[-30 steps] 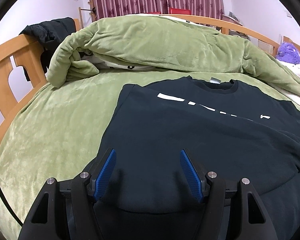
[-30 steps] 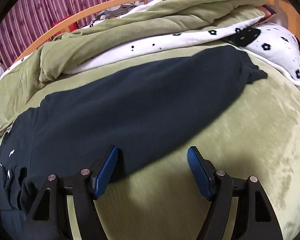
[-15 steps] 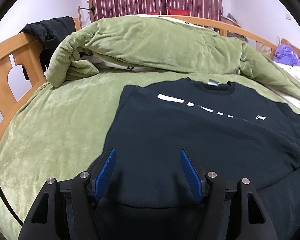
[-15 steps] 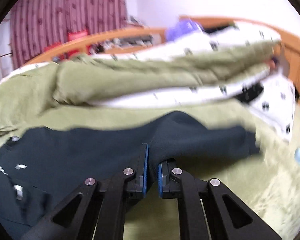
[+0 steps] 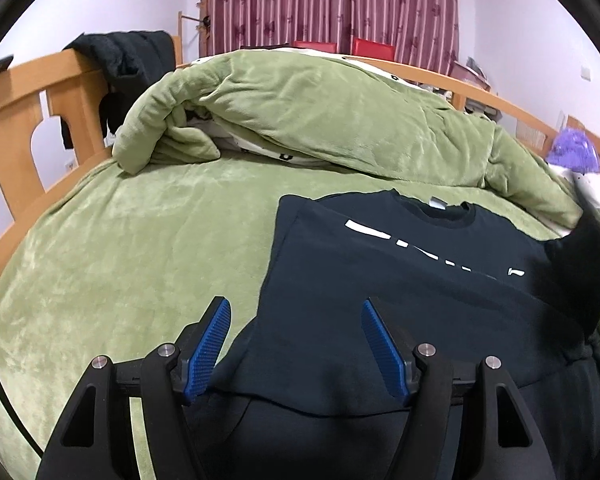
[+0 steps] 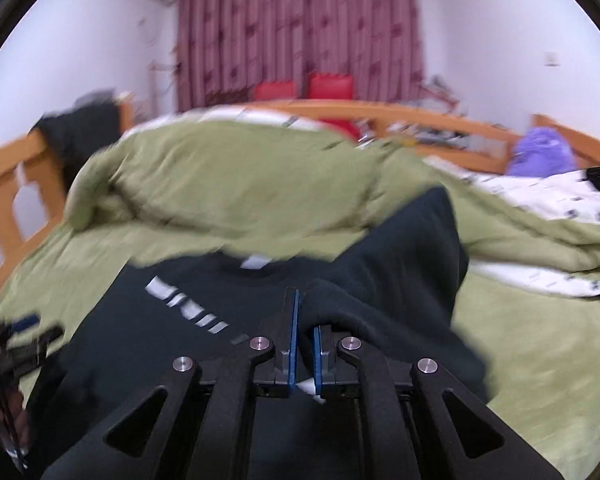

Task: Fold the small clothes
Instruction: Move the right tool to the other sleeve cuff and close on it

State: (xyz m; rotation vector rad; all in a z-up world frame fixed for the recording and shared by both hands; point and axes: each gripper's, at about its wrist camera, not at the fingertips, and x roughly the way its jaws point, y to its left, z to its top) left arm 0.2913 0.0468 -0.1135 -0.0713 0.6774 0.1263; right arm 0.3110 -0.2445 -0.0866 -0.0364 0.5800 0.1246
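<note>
A black sweatshirt [image 5: 400, 280] with white lettering lies on the green bed, its left side folded over the chest. My left gripper [image 5: 296, 336] is open and hovers over the sweatshirt's lower left edge, touching nothing. My right gripper [image 6: 305, 320] is shut on the sweatshirt's right sleeve [image 6: 404, 248] and holds it lifted above the body of the shirt [image 6: 172, 320]. The raised sleeve also shows at the right edge of the left wrist view [image 5: 580, 264]. The right wrist view is blurred by motion.
A rumpled green duvet [image 5: 320, 120] is piled along the far side of the bed. A wooden bed rail [image 5: 24, 92] with a black garment [image 5: 128, 56] over it stands at the left. A purple plush toy [image 5: 576, 152] sits far right.
My right gripper closed on the sleeve, lifted it and swung it left over the sweatshirt. My left gripper stayed open and drifted slightly left.
</note>
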